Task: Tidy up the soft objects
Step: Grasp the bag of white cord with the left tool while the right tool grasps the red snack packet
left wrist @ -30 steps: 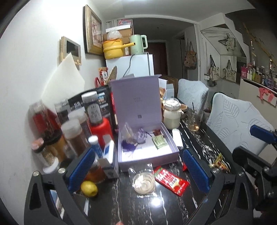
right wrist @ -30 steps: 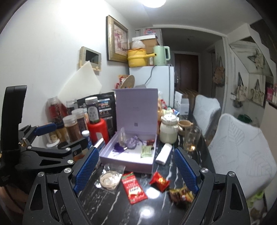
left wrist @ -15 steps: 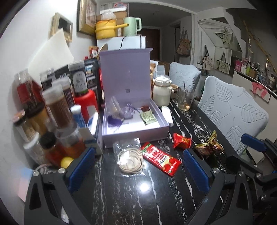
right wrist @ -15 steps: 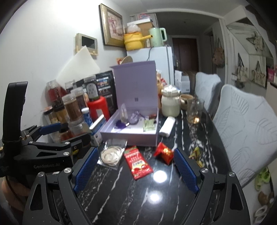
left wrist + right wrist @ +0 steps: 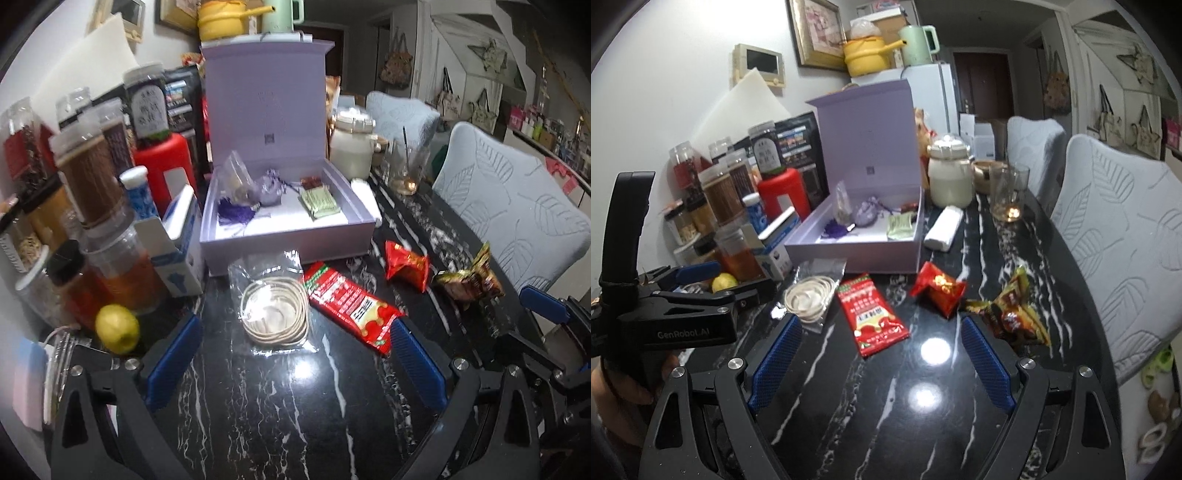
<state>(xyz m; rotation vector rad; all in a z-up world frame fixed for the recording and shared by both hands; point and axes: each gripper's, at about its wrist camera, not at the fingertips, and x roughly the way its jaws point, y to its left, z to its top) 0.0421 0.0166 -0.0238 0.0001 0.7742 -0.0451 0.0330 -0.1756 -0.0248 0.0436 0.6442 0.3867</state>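
Observation:
An open lilac box sits on the black marble table with a purple pouch, a tassel and a green packet inside. In front of it lie a clear bag of coiled white cord, a flat red packet, a small red packet and a brown-gold wrapper. My left gripper hangs open just short of the cord bag. My right gripper hangs open near the flat red packet. Neither holds anything.
Jars and bottles crowd the left side by the wall, with a lemon and a small blue-white carton. A cream pot, a glass and a white roll stand behind. Padded chairs line the right edge.
Both grippers have come down toward the table and tipped further downward. The packets and cord bag now appear larger and closer. Jaws stayed wide.

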